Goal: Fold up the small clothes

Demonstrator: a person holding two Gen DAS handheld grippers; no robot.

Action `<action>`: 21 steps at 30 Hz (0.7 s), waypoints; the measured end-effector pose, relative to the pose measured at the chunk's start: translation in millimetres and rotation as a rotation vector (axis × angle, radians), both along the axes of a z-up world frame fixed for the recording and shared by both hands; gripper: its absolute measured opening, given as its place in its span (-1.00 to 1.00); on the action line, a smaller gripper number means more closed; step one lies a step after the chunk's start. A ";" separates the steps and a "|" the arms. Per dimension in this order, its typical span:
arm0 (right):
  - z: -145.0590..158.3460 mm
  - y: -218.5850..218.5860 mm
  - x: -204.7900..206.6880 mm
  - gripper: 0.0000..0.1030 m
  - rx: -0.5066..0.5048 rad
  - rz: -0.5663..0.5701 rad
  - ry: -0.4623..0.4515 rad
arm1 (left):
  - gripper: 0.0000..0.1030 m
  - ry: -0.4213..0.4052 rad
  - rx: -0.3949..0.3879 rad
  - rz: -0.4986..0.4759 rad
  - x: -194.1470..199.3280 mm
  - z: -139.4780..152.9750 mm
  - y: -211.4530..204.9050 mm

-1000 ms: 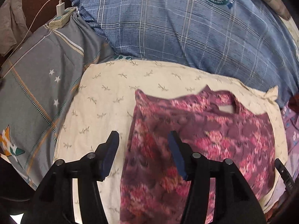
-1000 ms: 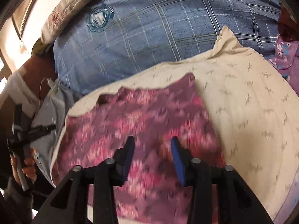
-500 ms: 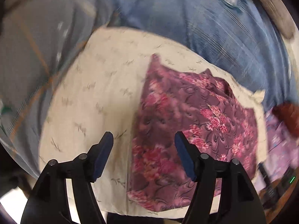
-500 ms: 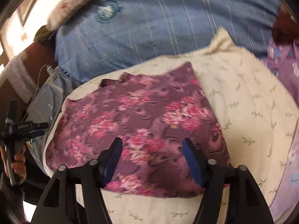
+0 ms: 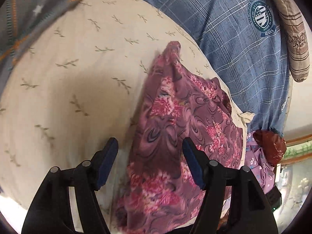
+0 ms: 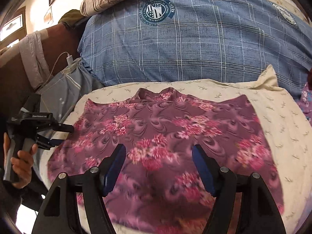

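Two views, only right shows left tongs [image 6: 64, 134], hand [image 6: 21, 161], whole garment [image 6: 165, 136]

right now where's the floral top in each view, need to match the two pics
Left wrist: the floral top runs from centre to the bottom edge, right of middle, on the cream pillow.
Right wrist: the floral top fills the centre and lower half, spread flat, collar toward the top of the picture.
Shared landmark: the round badge on the blue plaid bedding, upper right in the left view, top centre in the right view.
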State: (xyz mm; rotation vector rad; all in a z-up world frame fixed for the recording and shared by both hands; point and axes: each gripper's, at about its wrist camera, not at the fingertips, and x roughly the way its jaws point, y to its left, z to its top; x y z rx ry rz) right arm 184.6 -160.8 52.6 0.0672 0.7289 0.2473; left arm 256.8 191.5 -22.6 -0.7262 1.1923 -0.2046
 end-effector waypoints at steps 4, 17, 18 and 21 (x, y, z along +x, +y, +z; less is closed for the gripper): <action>-44.9 9.3 22.3 0.38 -0.097 -0.018 0.098 | 0.38 -0.026 0.004 -0.045 2.7 -2.7 -8.8; -62.6 14.7 14.1 0.51 -0.133 -0.016 0.004 | -0.64 -0.044 -0.101 -0.130 9.1 -6.4 -34.8; -63.0 13.9 14.3 0.51 -0.129 -0.014 0.005 | -0.64 -0.044 -0.120 -0.109 6.9 -4.6 -32.2; -62.9 12.0 14.8 0.51 -0.124 -0.011 0.005 | -0.66 -0.069 -0.126 -0.104 1.6 11.9 -38.1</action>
